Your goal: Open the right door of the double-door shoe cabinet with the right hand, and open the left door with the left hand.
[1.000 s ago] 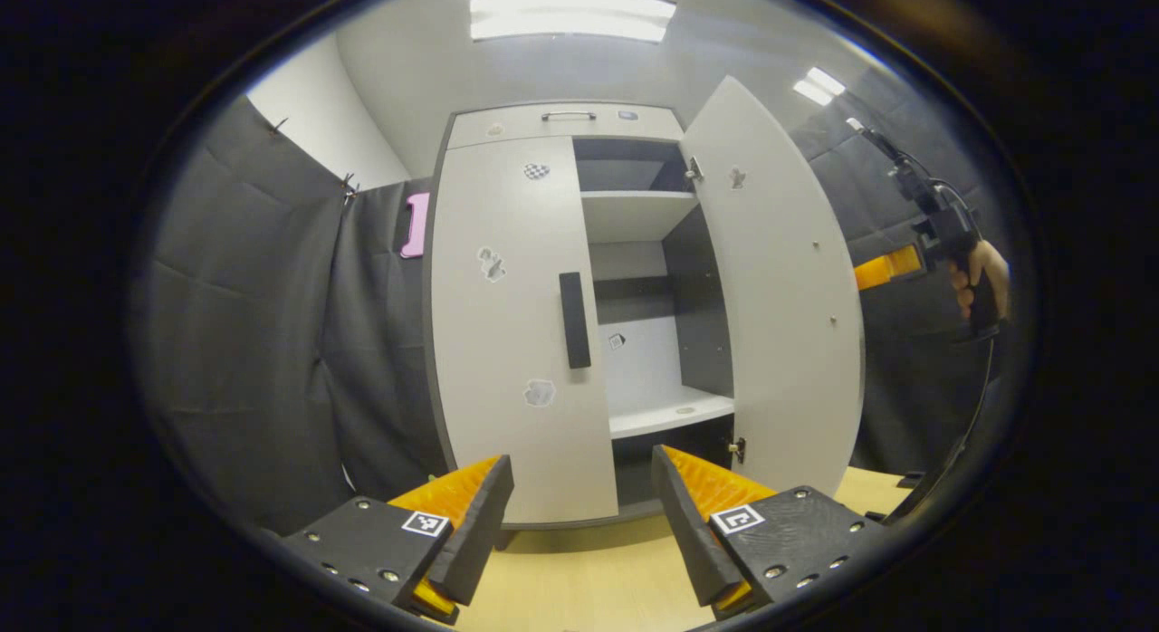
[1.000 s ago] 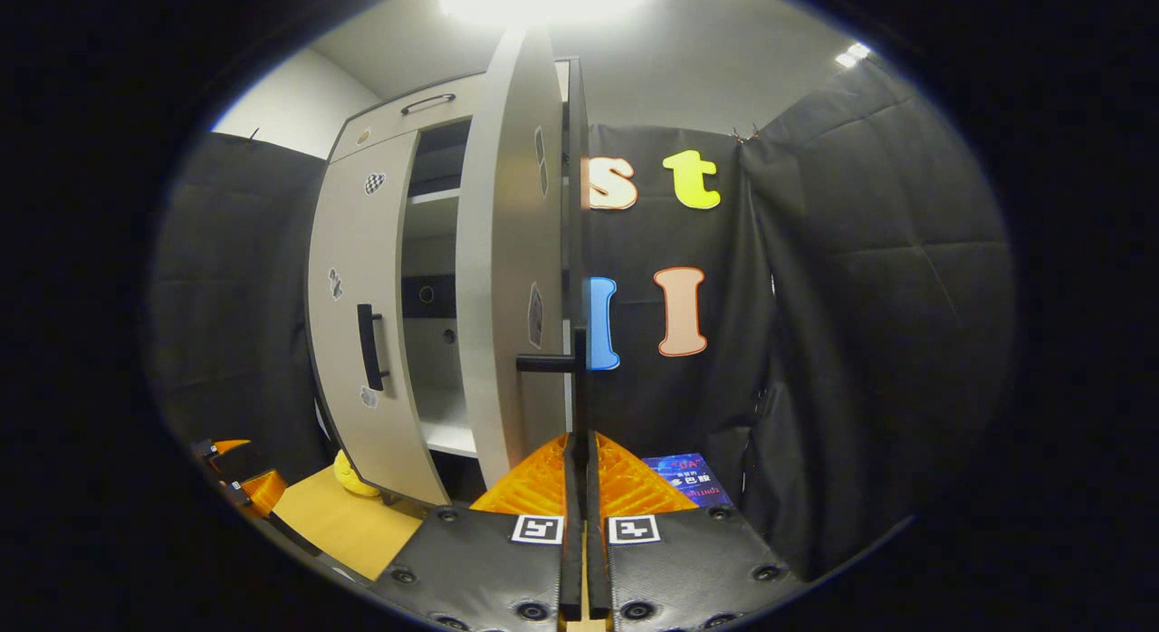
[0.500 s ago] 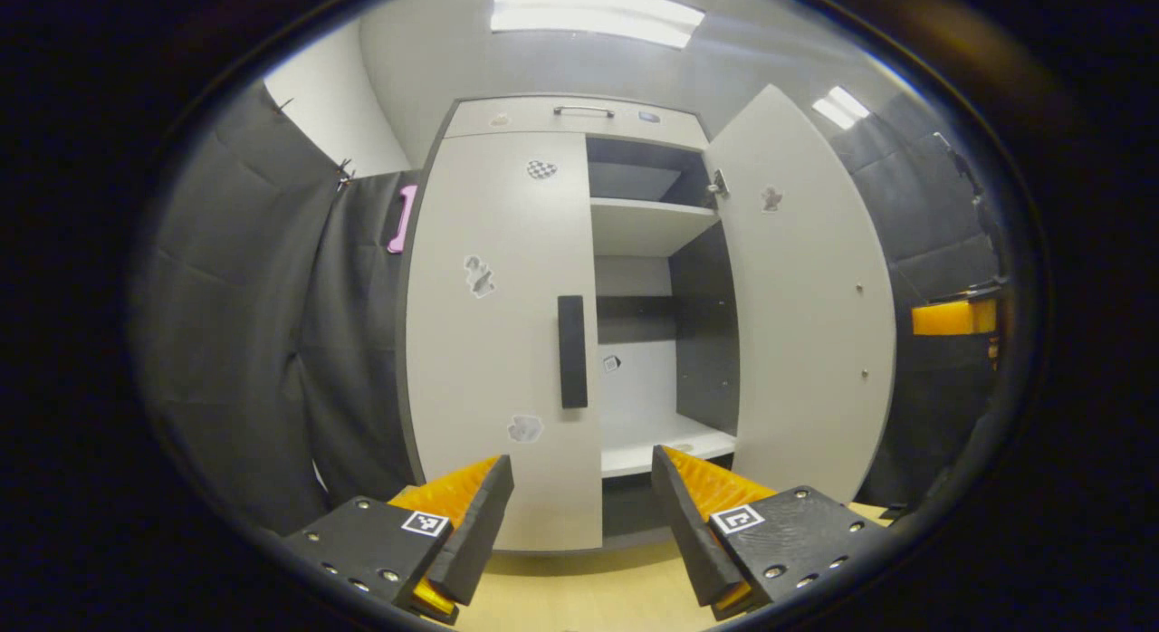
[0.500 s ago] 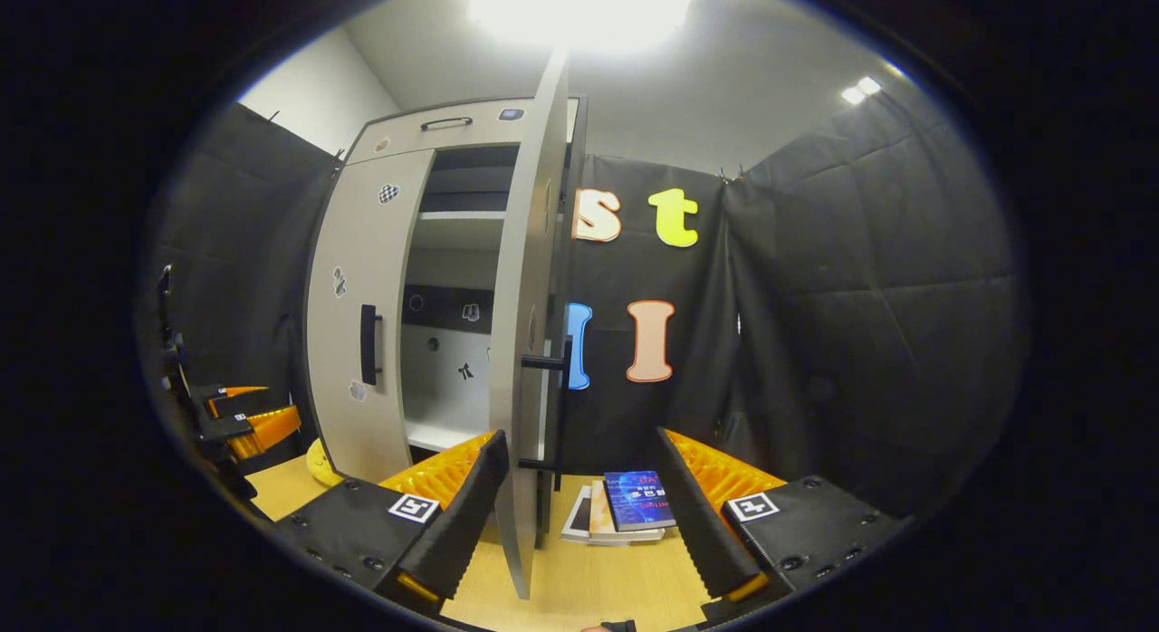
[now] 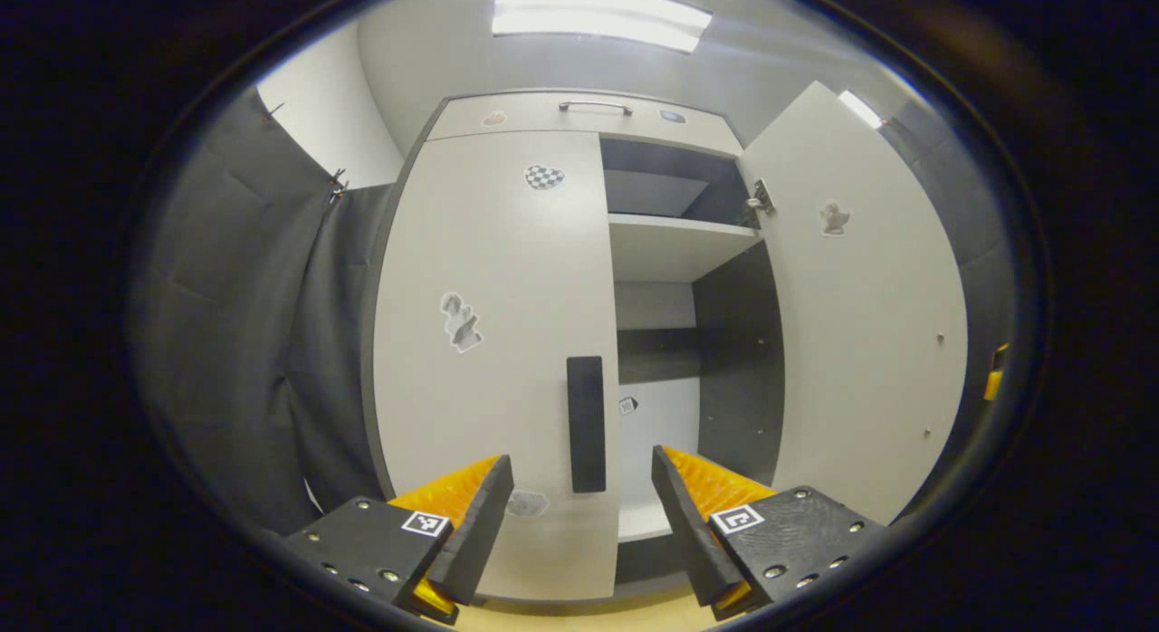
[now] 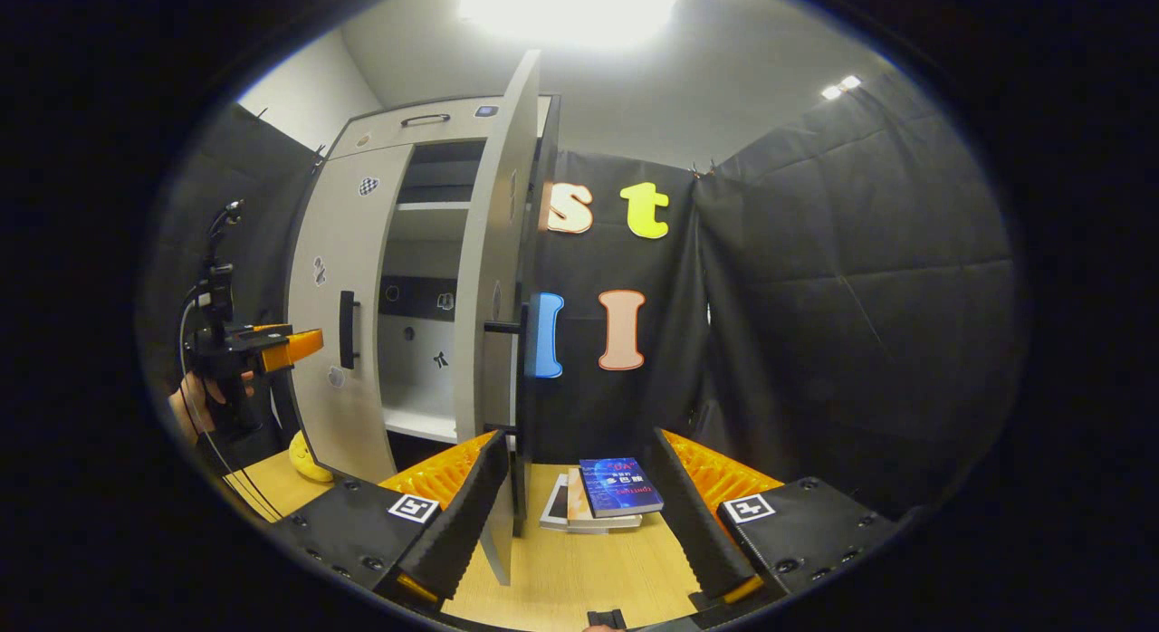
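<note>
Facing the shoe cabinet [image 5: 507,342], the left gripper [image 5: 582,510] has its jaws spread wide just short of the closed left door's handle [image 5: 586,424], touching nothing. The right door [image 6: 484,279] stands swung open. The right gripper [image 6: 573,505], jaws wide and empty, hangs beside that door's edge, near the books [image 6: 607,496] on the floor.

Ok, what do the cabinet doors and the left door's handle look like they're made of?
The left door and right door look like laminated board with a matte pale grey finish: flat, even faces and square edges. The handle is a matte black bar, either plastic or painted metal; the look leaves that open.
</note>
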Available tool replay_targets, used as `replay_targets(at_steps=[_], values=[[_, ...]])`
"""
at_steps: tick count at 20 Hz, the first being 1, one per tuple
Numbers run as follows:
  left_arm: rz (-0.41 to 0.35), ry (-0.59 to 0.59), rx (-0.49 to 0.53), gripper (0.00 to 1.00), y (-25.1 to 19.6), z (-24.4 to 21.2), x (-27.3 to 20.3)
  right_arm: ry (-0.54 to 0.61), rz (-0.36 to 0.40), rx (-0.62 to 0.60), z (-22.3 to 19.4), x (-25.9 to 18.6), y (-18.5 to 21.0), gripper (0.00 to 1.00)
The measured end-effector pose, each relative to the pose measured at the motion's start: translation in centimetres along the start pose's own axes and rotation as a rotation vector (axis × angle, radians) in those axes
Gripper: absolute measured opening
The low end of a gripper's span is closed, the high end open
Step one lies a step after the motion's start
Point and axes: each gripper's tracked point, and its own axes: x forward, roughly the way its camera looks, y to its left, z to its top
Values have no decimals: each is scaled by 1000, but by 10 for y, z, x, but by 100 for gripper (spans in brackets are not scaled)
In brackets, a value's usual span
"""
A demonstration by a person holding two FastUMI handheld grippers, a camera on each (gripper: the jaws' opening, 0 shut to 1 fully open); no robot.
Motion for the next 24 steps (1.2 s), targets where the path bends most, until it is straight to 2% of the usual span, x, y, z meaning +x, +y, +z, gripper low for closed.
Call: replay_targets(at_steps=[5, 9, 12, 15, 18, 21, 22, 24], values=[[20, 19, 27, 89, -1, 1, 40, 45, -12, 40, -16, -1, -9, 96], [36, 42, -3, 89, 4, -6, 68, 64, -35, 36, -21, -9, -17, 96], [55, 86, 31, 89, 9, -17, 82, 69, -55, 49, -22, -13, -26, 96], [59, 96, 26, 82, 10, -20, 89, 79, -70, 68, -27, -15, -32, 97], [73, 64, 5, 79, 11, -13, 93, 86, -71, 65, -29, -16, -32, 96], [86, 87, -29, 43, 12, -22, 94, 85, -76, 50, -29, -18, -35, 98], [58, 96, -51, 48, 6, -27, 97, 82, -82, 45, -27, -18, -36, 96], [47, 92, -68, 36, 3, -24, 100, 81, -88, 45, -26, -20, -38, 96]])
